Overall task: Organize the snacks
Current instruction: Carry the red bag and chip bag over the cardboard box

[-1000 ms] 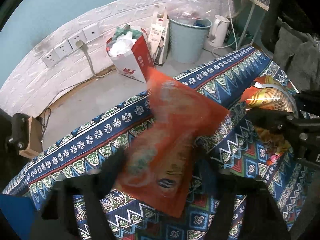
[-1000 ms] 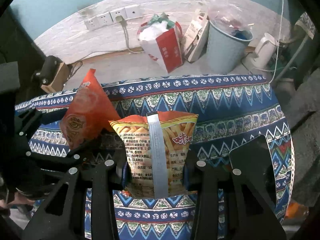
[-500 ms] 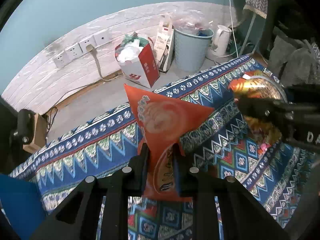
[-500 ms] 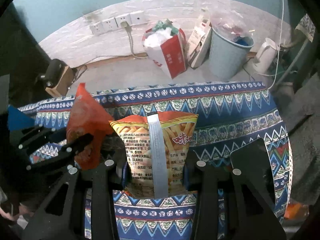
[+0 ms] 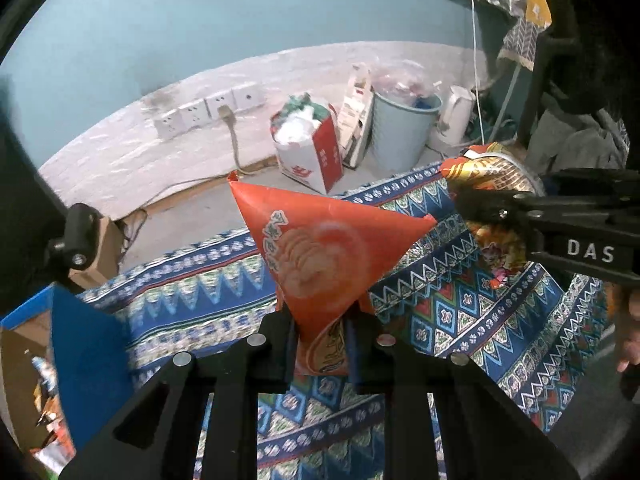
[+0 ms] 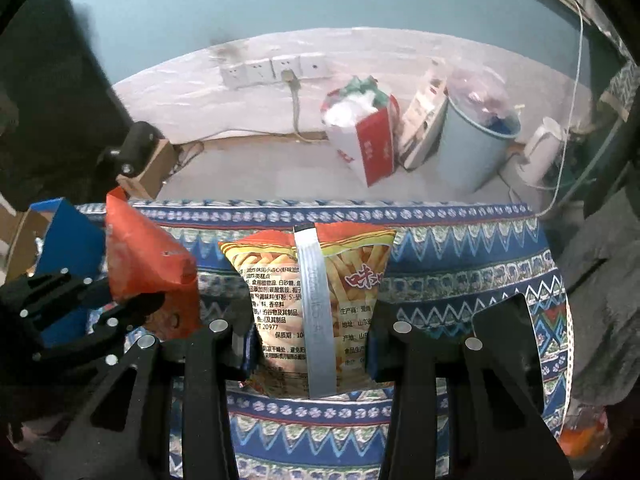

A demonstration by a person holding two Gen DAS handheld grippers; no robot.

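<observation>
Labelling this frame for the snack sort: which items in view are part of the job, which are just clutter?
Job:
- orange snack bag, in left gripper
- fries snack bag, in right gripper
- blue box, likely

Clutter:
- pale blue bin
- white kettle
- red-and-white paper bag
- wall sockets

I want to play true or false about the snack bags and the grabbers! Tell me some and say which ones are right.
1. The left gripper is shut on the red bag. True.
2. The right gripper is empty. False: it is shut on the fries bag.
3. The red bag lies flat on the cloth. False: it is held up off the cloth.
4. A plug sits in one wall socket. True.
5. The bin stands on the table. False: it stands on the floor by the wall.
</observation>
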